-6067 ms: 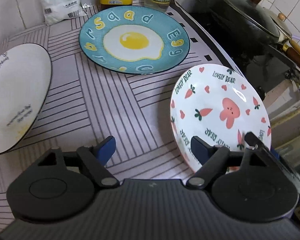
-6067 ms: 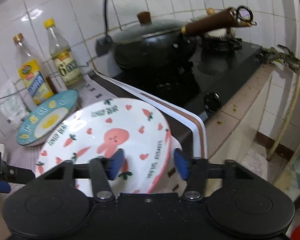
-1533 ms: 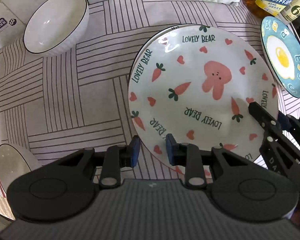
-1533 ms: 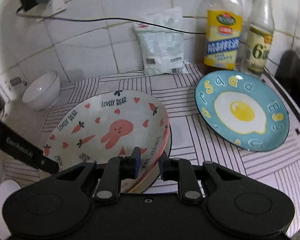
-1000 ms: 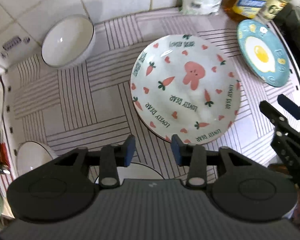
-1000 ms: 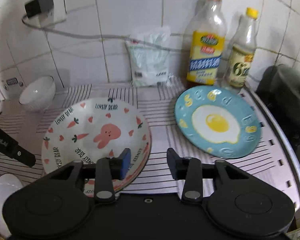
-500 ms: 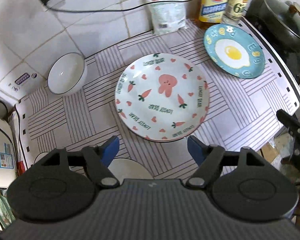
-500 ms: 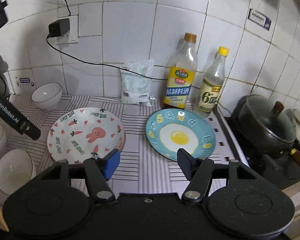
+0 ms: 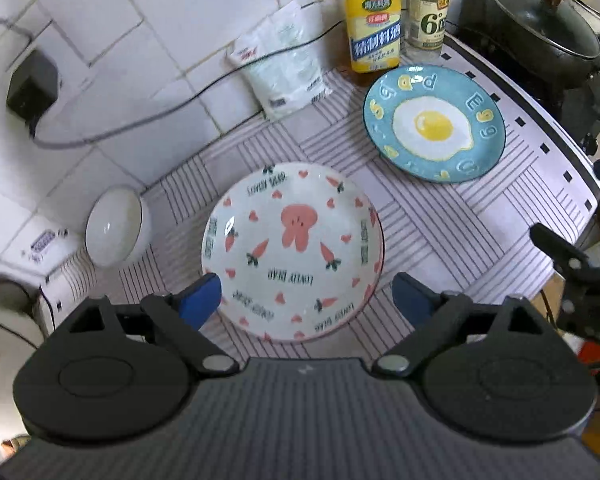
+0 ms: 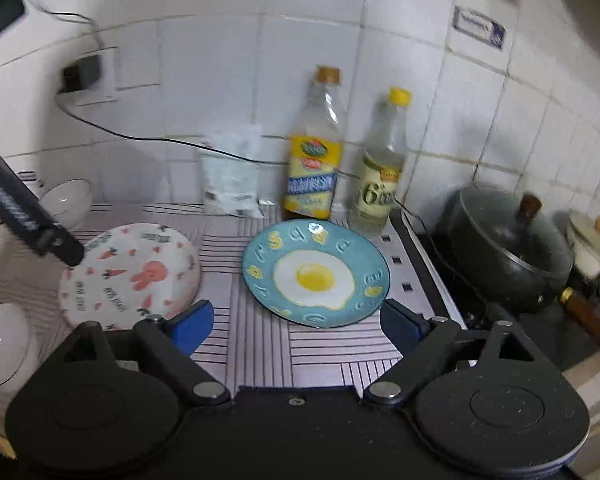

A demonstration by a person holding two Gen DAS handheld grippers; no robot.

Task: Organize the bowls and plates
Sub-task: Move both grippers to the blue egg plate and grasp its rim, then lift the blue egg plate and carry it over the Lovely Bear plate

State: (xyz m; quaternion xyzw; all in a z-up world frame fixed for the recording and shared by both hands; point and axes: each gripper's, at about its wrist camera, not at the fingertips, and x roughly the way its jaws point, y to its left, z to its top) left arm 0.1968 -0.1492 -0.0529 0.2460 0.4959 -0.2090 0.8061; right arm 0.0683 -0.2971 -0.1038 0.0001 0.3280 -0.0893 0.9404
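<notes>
The white rabbit-and-carrot plate [image 9: 292, 256] lies on another plate on the striped mat, its dark rim showing at the right; it also shows in the right wrist view [image 10: 130, 276]. The blue fried-egg plate [image 9: 434, 124] lies to its right, also in the right wrist view [image 10: 316, 276]. A white bowl [image 9: 114, 226] stands by the wall. Other white bowls [image 10: 2, 344] sit at the left front. My left gripper [image 9: 306, 300] is open and empty above the rabbit plate's near edge. My right gripper [image 10: 296, 324] is open and empty, near the blue plate's front edge.
Two bottles [image 9: 374, 28] and a white bag [image 9: 284, 64] stand against the tiled wall. A black lidded pot [image 10: 508, 248] sits on the stove at the right. A cable [image 9: 160, 116] runs along the wall. The counter's edge [image 9: 572, 148] drops off at the right.
Both grippers let go of the rabbit plate on the stack, opened wide and pulled back and up. The right gripper now faces the blue plate.
</notes>
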